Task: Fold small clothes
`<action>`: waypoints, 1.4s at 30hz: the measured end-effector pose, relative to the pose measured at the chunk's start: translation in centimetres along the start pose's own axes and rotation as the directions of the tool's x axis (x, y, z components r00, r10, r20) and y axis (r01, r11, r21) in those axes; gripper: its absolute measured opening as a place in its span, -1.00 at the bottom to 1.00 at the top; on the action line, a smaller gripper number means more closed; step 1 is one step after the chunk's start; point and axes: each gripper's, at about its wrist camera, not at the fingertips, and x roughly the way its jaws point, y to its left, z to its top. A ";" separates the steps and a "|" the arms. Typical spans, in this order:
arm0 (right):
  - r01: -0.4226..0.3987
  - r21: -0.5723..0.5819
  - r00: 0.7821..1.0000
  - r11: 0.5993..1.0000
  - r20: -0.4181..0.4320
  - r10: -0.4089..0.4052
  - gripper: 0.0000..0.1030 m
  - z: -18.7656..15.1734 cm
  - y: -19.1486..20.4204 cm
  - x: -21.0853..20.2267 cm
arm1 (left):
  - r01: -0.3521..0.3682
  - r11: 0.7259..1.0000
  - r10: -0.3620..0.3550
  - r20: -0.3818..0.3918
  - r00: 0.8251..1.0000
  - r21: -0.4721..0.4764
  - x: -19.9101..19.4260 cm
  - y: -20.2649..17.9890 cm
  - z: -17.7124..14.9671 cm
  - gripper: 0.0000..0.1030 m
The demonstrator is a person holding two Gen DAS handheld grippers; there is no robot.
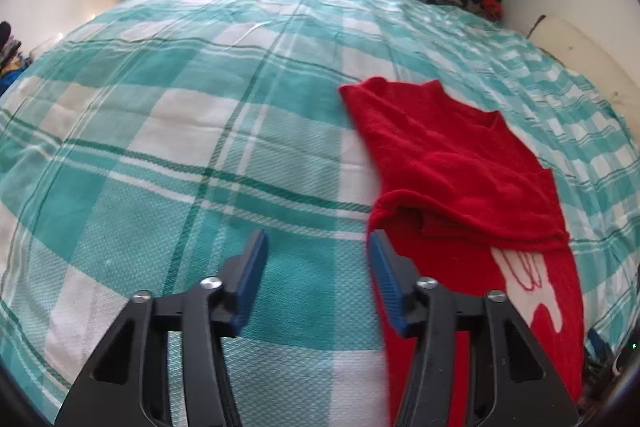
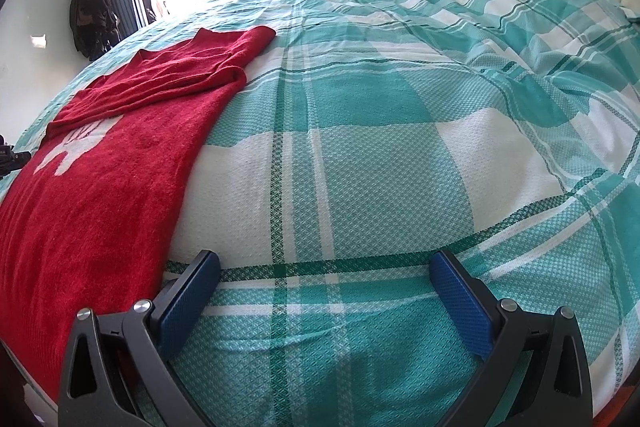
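Here, both the left gripper and right gripper are spread, empty; the partly folded red knit garment on the teal-and-white checked bedspread may bunch if only 1 layer is pinched.

The red garment lies flat on the teal-and-white plaid bedspread — a small knit top, by its texture. Its upper part is folded down over the body, sleeves tucked in, partly covering a white printed motif (the shape cannot be made out). The lower hem end lies spread out, unfolded.
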 end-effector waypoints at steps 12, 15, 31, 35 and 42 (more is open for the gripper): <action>0.003 0.001 1.000 1.000 0.004 -0.003 1.00 0.0 0.0 0.0 | -0.140 0.974 0.177 -0.214 0.961 0.179 8.8 -5.2 2.5 -0.33; 0.002 0.002 1.000 1.000 0.001 -0.002 1.00 0.0 0.0 0.0 | -0.154 0.951 0.203 -0.166 0.965 0.269 6.7 -5.6 0.9 -0.31; -0.361 -0.034 0.933 0.932 -0.029 0.360 0.40 16.6 4.2 -1.7 | 0.025 0.968 0.005 -0.119 0.993 0.249 8.9 -9.6 5.4 -0.62; -0.516 -0.057 0.856 0.855 -0.079 0.511 0.23 20.4 9.5 5.7 | -0.014 0.980 0.043 -0.141 0.989 0.197 10.6 -7.3 3.6 -0.75; -0.397 -0.101 0.891 0.912 -0.280 0.357 0.17 18.0 12.0 12.3 | -0.034 0.983 0.059 -0.133 0.989 0.178 6.6 -8.1 3.8 0.13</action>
